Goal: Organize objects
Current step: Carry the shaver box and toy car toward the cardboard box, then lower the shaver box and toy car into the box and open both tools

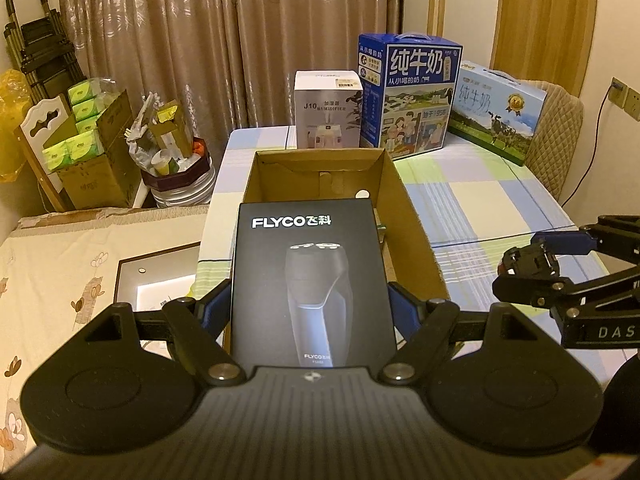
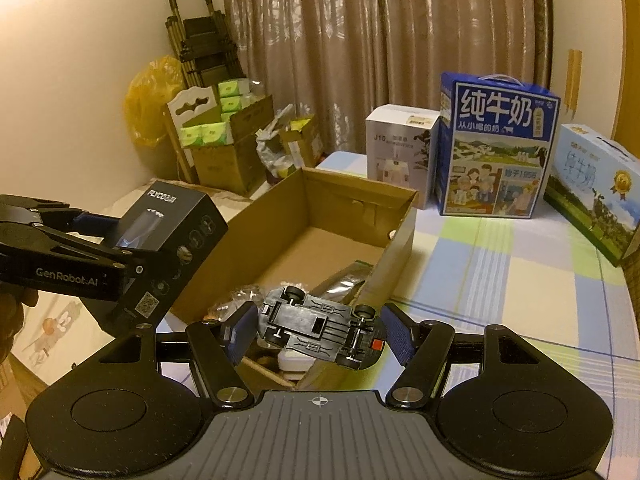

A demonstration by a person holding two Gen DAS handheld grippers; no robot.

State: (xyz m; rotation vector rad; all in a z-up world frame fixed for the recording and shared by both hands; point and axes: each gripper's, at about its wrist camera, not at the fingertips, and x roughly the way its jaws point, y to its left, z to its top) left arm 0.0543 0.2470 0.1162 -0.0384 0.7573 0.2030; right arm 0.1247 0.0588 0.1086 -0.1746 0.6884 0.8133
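In our left wrist view we see, at nine o'clock, a cardboard carton of green tissue packs (image 1: 82, 128) on the floor by the curtain (image 1: 224, 40), with a bin of rubbish (image 1: 176, 160) just beside it. At the centre, our left gripper (image 1: 310, 300) has its fingers (image 1: 214, 308) clamped on the two long sides of the black shaver box (image 1: 312, 280), which is held off the surface, its printed face up toward the camera. Its far end overlaps the near wall of the open cardboard box (image 1: 416, 232) that stands on the checked counter (image 1: 500, 200). At twelve o'clock, behind the cardboard box, stands a white humidifier box (image 1: 328, 108), then a tall blue milk carton (image 1: 408, 92) touching it, then a pale milk carton (image 1: 496, 108) at one o'clock. Our right gripper (image 1: 532, 256) shows at three o'clock.

In the right wrist view the left gripper (image 2: 120, 232) enters from nine o'clock with the shaver box (image 2: 168, 240) tilted, poised at the left wall of the cardboard box (image 2: 320, 216). A silver pouch (image 2: 344, 276) and a crinkled clear wrapper (image 2: 240, 296) lie inside, at its near end. At six o'clock, our right gripper (image 2: 318, 330) holds a toy car (image 2: 316, 326) upside down, wheels up, its fingers (image 2: 240, 332) pressed against nose and tail, over the box's near corner.
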